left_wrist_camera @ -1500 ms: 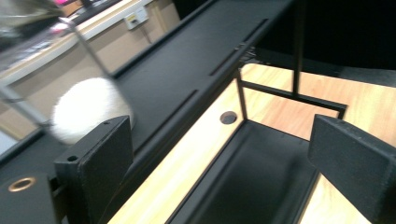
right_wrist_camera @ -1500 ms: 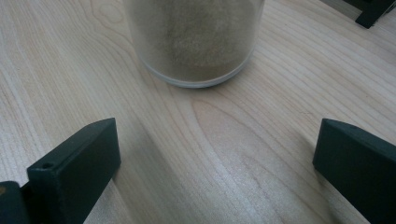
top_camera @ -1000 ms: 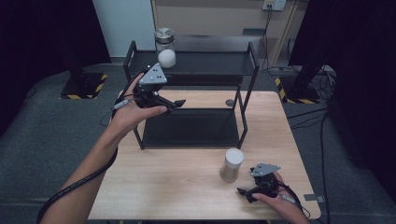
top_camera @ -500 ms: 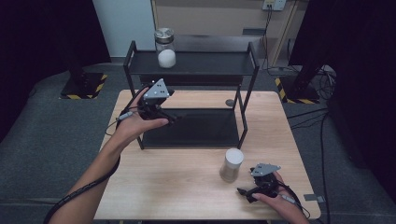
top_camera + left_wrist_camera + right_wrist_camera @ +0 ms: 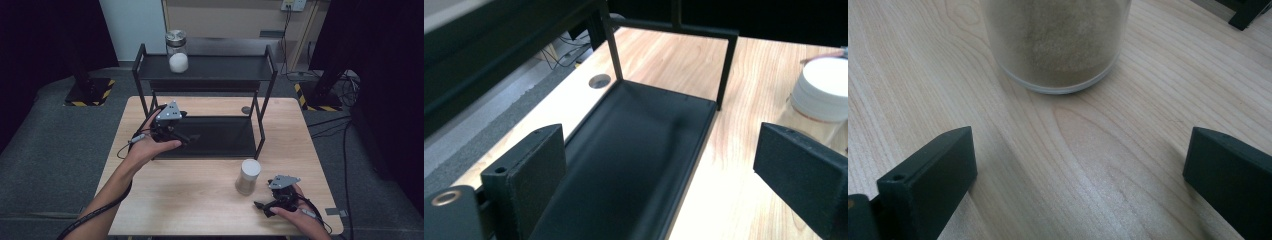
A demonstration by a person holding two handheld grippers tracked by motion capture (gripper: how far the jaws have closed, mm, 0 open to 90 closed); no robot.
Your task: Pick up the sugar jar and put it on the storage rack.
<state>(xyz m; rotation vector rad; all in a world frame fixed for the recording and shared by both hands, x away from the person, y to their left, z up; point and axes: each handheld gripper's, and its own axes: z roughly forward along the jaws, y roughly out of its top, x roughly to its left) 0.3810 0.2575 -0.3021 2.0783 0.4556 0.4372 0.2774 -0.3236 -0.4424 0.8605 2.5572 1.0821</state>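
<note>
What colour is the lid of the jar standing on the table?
White lid, seen best in the high view.

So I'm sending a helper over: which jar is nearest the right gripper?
Start at the wooden table, in front of the black rack. The jar stands on the tabletop near the right gripper: white lid, tan filling, unlike the metal-lidded jar up top.

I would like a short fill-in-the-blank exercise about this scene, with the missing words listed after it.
1. The jar with the metal lid stands on the ____ shelf of the black rack.
2. The jar with the white lid stands on the ____.
3. The jaws of the right gripper are ____.
4. The left gripper is over the rack's ____ shelf.

Missing words: top; table; open; bottom
</note>
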